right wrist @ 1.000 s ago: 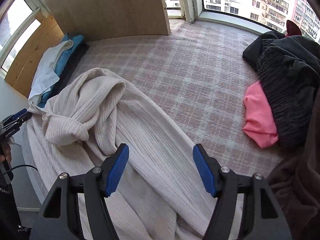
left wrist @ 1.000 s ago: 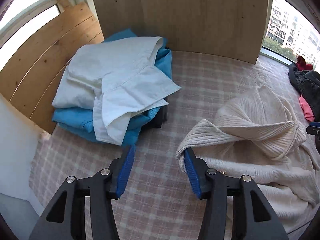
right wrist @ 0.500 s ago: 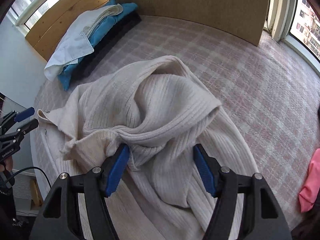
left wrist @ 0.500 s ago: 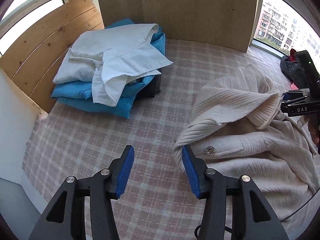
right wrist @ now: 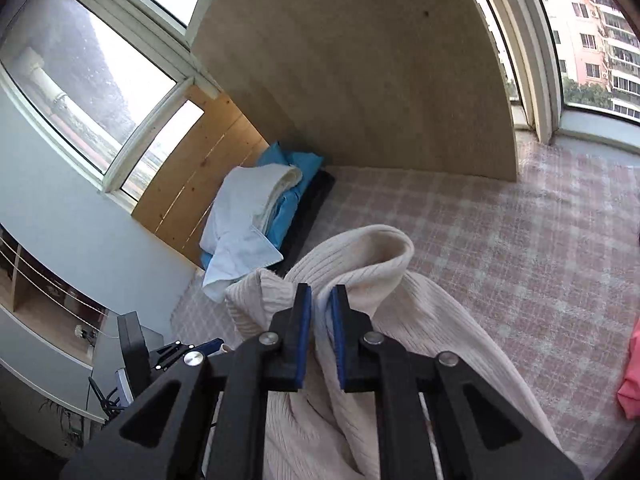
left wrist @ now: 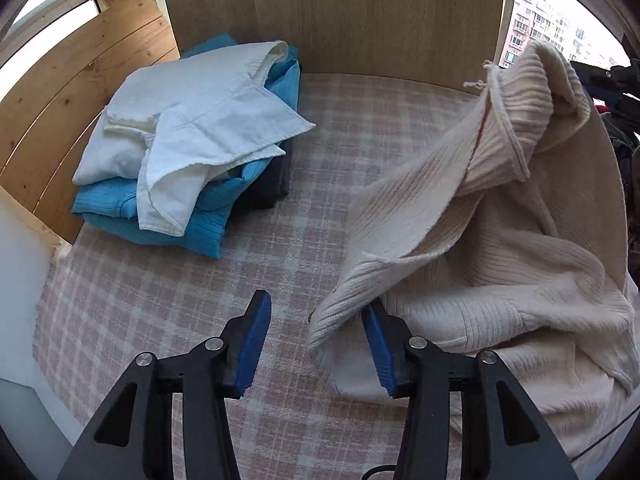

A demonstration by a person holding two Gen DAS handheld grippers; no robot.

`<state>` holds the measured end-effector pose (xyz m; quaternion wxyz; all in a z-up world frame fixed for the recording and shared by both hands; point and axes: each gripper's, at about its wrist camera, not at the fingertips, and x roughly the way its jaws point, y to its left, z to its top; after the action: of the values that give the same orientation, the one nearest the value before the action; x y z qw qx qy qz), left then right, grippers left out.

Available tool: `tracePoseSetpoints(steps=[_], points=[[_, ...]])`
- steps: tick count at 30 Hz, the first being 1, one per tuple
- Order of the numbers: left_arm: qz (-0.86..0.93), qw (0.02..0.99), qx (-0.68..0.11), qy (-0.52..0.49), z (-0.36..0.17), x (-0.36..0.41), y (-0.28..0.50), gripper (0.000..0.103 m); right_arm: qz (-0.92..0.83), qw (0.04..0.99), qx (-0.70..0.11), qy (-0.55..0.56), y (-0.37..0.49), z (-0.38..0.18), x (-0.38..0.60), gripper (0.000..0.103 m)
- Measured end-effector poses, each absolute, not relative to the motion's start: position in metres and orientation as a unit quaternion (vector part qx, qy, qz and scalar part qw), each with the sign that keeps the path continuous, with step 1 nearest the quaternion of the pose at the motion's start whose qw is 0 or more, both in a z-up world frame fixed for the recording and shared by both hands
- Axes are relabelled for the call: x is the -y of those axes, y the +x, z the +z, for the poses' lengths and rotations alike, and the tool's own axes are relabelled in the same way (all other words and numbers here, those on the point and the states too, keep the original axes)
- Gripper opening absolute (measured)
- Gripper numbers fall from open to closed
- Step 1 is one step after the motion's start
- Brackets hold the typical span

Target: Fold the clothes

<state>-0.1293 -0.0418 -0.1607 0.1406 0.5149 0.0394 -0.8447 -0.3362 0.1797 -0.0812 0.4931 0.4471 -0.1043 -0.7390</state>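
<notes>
A cream ribbed sweater (left wrist: 500, 264) lies crumpled on the pink plaid bed cover (left wrist: 168, 304). One part of it is pulled up into a peak at the upper right of the left wrist view. My right gripper (right wrist: 321, 320) is shut on a fold of this sweater (right wrist: 372, 256) and holds it up off the cover. My left gripper (left wrist: 318, 344) is open low over the cover. A lower corner of the sweater hangs between its fingers, close to the right pad (left wrist: 378, 344), and is not clamped.
A folded stack sits at the back left: a white shirt (left wrist: 192, 120) on a blue garment (left wrist: 192, 220) on a dark one. Wooden boards (left wrist: 340, 16) wall the back and left. Dark clothes (left wrist: 624, 128) and a pink garment (right wrist: 630, 372) lie at the right.
My right gripper has shut on a fold of the sweater and raised it, so the cloth now stands in a peak. The left gripper stays open beside the sweater's lower corner.
</notes>
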Motion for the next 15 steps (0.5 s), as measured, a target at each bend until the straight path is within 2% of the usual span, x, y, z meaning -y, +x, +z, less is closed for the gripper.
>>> tracePoseSetpoints(steps=[3,4,6,7,8,11,15], points=[[-0.854,0.134,-0.048,0.500,-0.141,0.042,-0.121,0.053,-0.747,0.502,0.131,0.416,-0.340,-0.042,-0.205,0.001],[-0.857,0.131,-0.050,0.495,-0.134,0.043,-0.118,0.057,-0.751,0.496,0.107,0.423,-0.341,-0.036,-0.209,0.005],[-0.861,0.104,-0.061,0.495,-0.130,0.030,-0.119,0.059,-0.767,0.468,0.032,0.437,-0.339,-0.035,-0.209,0.039],[-0.862,0.090,-0.066,0.494,-0.129,0.023,-0.119,0.063,-0.782,0.438,-0.015,0.444,-0.336,-0.046,-0.208,0.075],[-0.863,0.076,-0.071,0.494,-0.127,0.017,-0.119,0.065,-0.791,0.411,-0.059,0.450,-0.334,-0.057,-0.206,0.082],[-0.860,0.031,-0.077,0.504,-0.133,-0.014,-0.130,0.068,-0.773,0.386,-0.136,0.485,-0.326,-0.113,-0.194,0.082],[-0.841,0.006,-0.047,0.540,-0.165,-0.060,-0.160,0.071,-0.729,0.388,-0.174,0.537,-0.316,-0.177,-0.179,0.082]])
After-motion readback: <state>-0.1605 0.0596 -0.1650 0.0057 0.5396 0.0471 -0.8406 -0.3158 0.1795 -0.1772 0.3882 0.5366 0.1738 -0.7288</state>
